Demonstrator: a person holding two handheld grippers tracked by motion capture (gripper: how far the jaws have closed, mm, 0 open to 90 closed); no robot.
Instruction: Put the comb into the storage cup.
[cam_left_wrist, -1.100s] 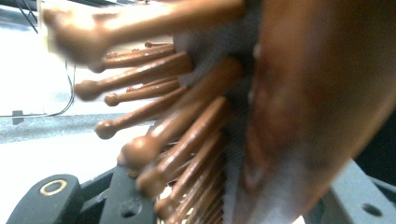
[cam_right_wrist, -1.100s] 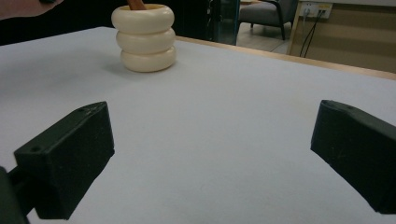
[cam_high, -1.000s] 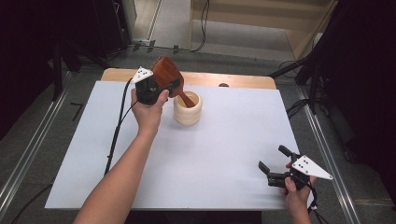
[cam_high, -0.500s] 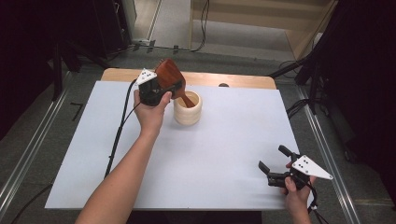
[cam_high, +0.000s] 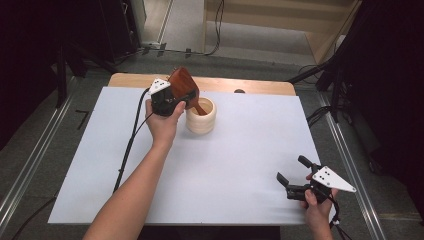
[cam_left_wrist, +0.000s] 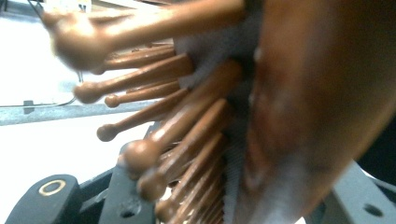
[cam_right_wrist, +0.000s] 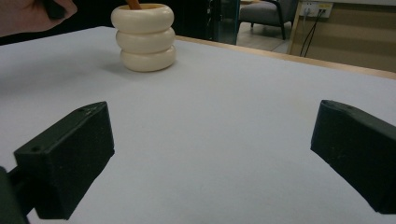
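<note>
Halfway there, I'd guess: left gripper (cam_high: 172, 100) is clamped on the wooden hairbrush (cam_high: 184, 87), handle already in the cream holder (cam_high: 201, 116), just needs releasing, while right gripper (cam_high: 296, 176) idles with jaws apart.

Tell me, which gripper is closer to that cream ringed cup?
Left. The left gripper holds a wooden hairbrush right at the cup; the right gripper sits open, far off near the table's front edge.

One overhead, two tool-mounted; shared cream holder (cam_high: 201, 116).
</note>
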